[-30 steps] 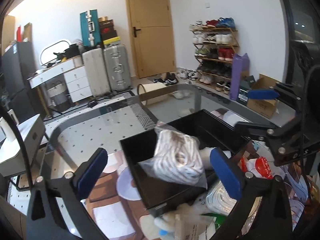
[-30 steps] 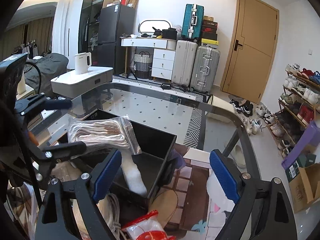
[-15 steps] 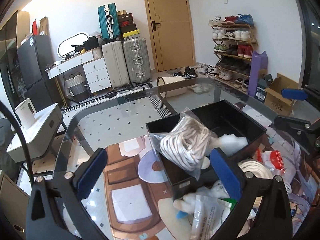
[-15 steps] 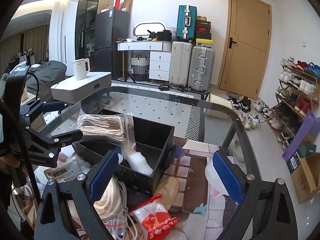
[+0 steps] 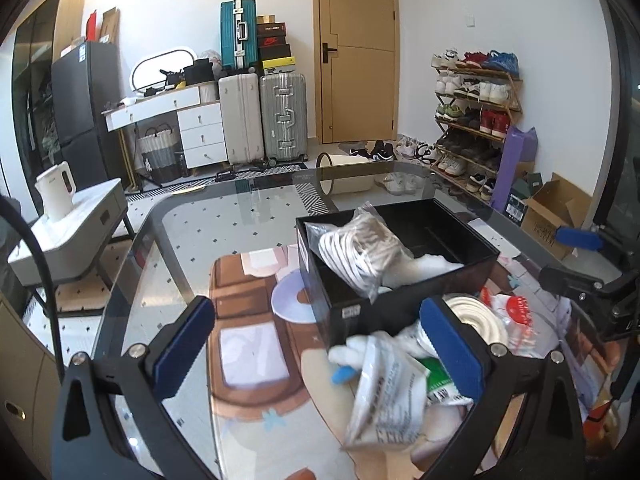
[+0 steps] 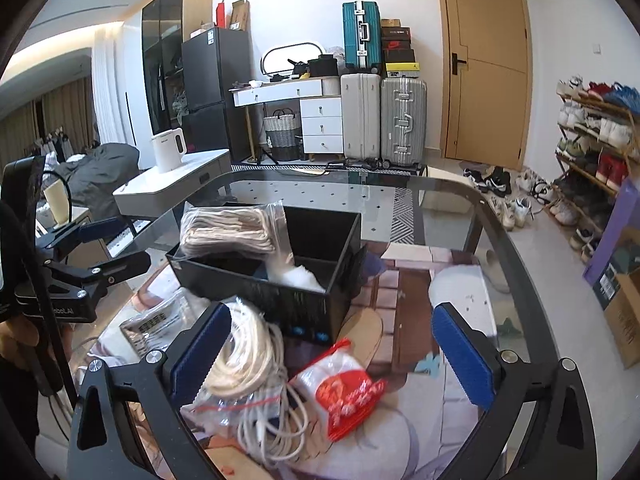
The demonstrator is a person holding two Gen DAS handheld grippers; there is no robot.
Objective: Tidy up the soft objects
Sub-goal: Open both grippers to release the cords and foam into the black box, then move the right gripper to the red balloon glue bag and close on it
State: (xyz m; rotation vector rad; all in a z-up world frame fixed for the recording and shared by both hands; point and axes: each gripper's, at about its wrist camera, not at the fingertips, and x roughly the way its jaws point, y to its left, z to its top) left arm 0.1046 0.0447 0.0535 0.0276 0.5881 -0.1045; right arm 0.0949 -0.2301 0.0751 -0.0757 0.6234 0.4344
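A black box (image 5: 400,300) (image 6: 256,284) stands on the glass table. A clear bag of white rope (image 5: 360,248) (image 6: 228,228) leans over its near corner, with white fluff (image 5: 432,266) inside. My left gripper (image 5: 318,348) is open just short of the box, above a printed plastic bag (image 5: 384,392). My right gripper (image 6: 332,354) is open and its jaws are still opening. A white cord coil (image 6: 248,356) and a red-and-white packet (image 6: 344,388) lie on the table below its gap, untouched by the pads.
The glass table (image 5: 180,240) carries a printed mat (image 5: 248,344). A low side table with a white kettle (image 6: 168,152) stands to the left. Suitcases (image 5: 260,116), a shoe rack (image 5: 476,120) and a cardboard box (image 5: 552,212) stand beyond.
Both grippers have drawn back from the box, and both views have rolled. The bagged rope stays leaning on the box. The cord coil and packets have come into view below the right gripper.
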